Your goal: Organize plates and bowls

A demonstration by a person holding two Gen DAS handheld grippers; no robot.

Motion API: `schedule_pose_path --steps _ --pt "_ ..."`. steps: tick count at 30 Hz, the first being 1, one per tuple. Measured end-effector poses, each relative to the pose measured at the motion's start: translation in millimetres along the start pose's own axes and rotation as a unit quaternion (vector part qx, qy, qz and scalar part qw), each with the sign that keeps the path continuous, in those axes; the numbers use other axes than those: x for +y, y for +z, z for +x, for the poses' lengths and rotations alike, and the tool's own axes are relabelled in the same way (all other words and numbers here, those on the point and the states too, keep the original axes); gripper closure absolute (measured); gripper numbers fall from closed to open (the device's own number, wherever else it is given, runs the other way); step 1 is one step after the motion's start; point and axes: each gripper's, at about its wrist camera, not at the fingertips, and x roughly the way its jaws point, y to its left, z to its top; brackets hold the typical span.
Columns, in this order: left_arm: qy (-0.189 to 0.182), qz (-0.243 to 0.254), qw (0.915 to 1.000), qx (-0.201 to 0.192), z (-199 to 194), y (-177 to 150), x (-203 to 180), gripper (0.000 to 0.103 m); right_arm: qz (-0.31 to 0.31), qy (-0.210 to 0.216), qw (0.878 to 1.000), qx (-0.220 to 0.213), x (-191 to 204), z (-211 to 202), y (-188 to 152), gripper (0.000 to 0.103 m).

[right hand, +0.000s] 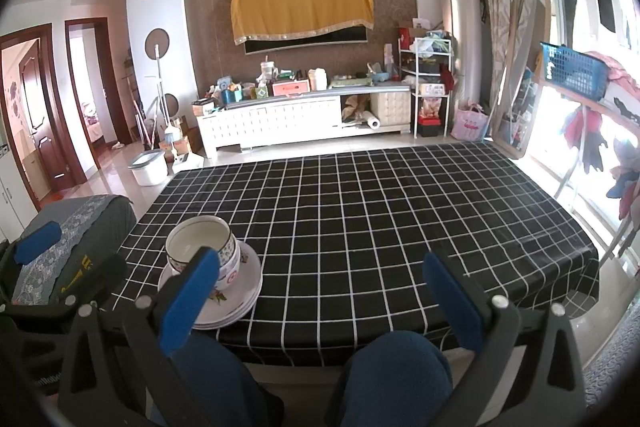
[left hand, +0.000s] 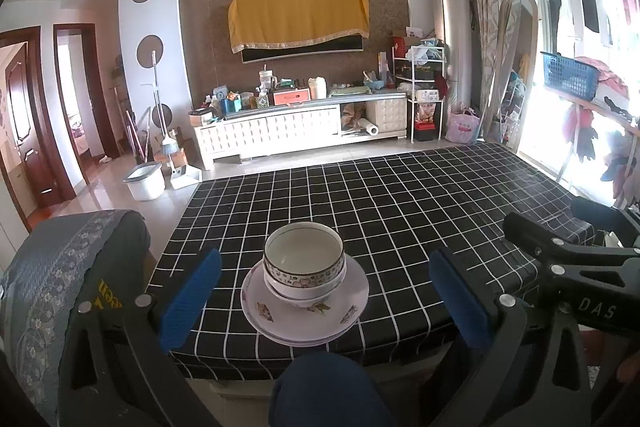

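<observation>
Lower right in the left wrist view, "DAS" reads on the right hand-held gripper. Both it and the left hand-held gripper gape wide, holding nothing. Beyond, between the left one's blue pads (untouched), nested bowls sit on stacked plates near the desk's front edge.

Bright daylight, window blown out at right, fisheye-bent edges
</observation>
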Motion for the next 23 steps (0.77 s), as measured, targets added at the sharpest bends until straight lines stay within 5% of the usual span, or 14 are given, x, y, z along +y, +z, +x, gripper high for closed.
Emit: schedule_pose_path --steps 23 --pt "0.001 -0.005 1.0 0.002 -3.5 -0.9 1.9 0.0 -0.001 0.0 1.0 -0.001 1.5 -1.1 -0.4 0.0"
